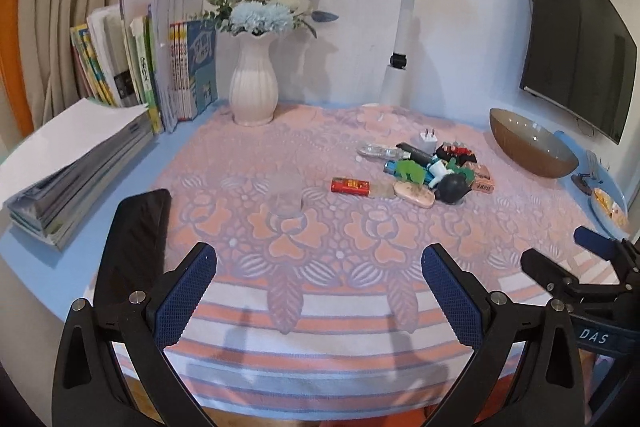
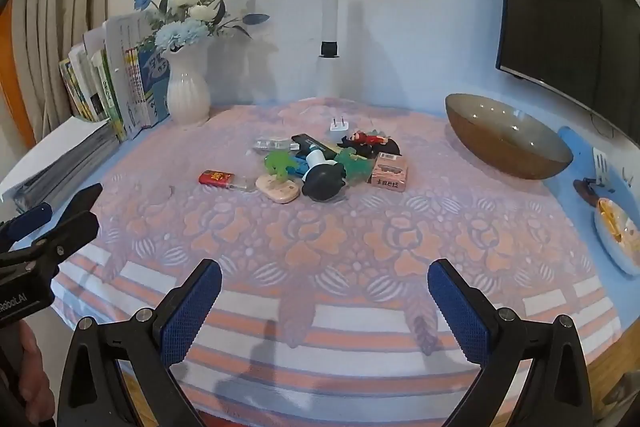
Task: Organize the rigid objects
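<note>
Right gripper [image 2: 325, 301] and left gripper [image 1: 319, 285] both gaping, empty, hovering over the near cloth; pile [image 2: 320, 163] sits mid-table, bowl [image 2: 508, 139] to its right, so I'd take the loose red box [image 2: 216, 177] first, squarely.

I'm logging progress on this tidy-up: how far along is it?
Nothing looks done yet: the small objects lie in one jumbled pile on the patterned cloth, and the brown bowl beside them is empty. Nothing is in hand: the left gripper and right gripper are both open and empty over the cloth's near edge. All the sorting is left, including the red lighter lying apart.
</note>
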Tool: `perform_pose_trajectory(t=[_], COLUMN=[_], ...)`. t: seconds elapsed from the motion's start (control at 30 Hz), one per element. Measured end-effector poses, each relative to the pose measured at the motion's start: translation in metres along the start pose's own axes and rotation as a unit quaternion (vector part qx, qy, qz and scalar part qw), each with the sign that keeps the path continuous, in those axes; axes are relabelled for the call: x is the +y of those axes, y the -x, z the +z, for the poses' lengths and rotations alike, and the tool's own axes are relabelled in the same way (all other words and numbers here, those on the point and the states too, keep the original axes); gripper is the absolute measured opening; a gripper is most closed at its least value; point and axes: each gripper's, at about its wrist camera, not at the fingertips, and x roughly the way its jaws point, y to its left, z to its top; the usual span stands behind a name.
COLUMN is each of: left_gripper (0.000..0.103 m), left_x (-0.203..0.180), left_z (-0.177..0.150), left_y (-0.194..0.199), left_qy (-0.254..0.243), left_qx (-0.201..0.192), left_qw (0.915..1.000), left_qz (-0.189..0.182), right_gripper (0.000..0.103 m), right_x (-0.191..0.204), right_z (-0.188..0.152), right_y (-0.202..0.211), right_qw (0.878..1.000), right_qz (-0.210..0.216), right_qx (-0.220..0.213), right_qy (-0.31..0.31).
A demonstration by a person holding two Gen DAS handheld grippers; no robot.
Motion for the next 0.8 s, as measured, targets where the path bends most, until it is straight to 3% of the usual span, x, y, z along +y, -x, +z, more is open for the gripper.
perform_pose_trajectory(t=[0.27,0.5,0.8], left_gripper=[0.102,0.102,0.102], left_x=[-0.014,-0.018,-0.014], left_z=[0.002,0.002,0.0], left_y=[0.002,0.0,-0.007], left_qy=[-0.013,-0.013,0.004], left_qx=[0.002,0.009,0.02], left_qw=[0.9999,0.9999,0.9998], left_qz=[-0.004,-0.004,-0.008], right_gripper=[0.103,0.103,0.103], right_x=[-0.006,-0.003,-0.014], right_z=[-0.005,-0.005,-0.005], right_y=[0.004,0.002,-0.005], right_qw=[1.0,1.0,0.999], right_qz=[0.007,-0.016,-0.012], right_qx=[-0.002,0.001,0.035], right_qy=[0.0,0.001,-0.019])
